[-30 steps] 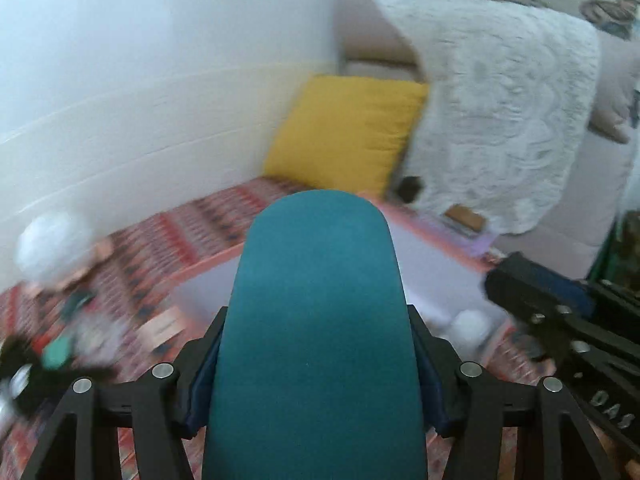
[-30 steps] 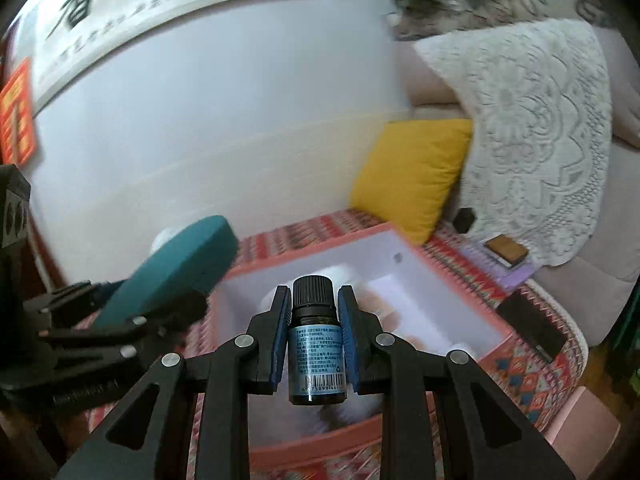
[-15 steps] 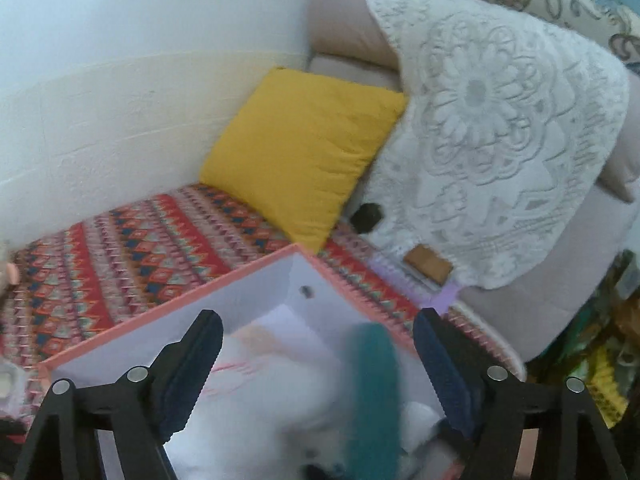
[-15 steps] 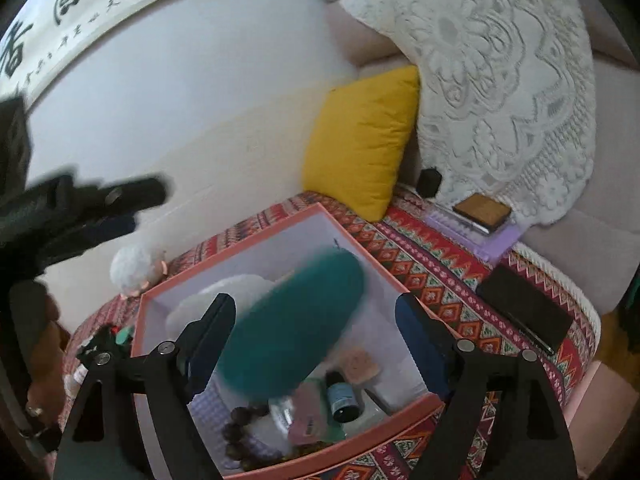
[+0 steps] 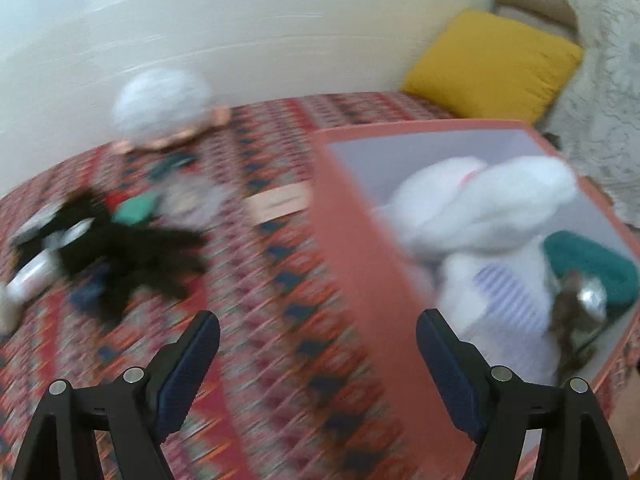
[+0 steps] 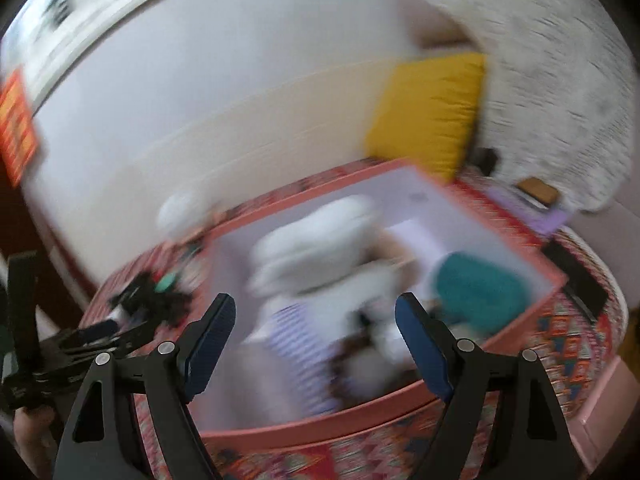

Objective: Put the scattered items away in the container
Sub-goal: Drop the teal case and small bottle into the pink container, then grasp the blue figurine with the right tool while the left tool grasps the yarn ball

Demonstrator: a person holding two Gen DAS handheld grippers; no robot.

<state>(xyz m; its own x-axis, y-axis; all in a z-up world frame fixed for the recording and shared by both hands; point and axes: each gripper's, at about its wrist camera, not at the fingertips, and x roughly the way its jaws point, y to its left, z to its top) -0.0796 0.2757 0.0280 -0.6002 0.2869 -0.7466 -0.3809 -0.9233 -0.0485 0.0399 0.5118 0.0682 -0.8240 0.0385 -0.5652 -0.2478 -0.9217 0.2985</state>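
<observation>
Both views are motion-blurred. The left gripper and right gripper have their fingers spread wide, holding nothing. Scattered items — a fuzzy black piece, likely soft and light, best pinched mid-body — lie on the patterned surface beside the pink-rimmed container.

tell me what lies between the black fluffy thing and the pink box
In the left wrist view, a pale flat card lies on the patterned cloth between the black fluffy thing and the pink box.
</observation>
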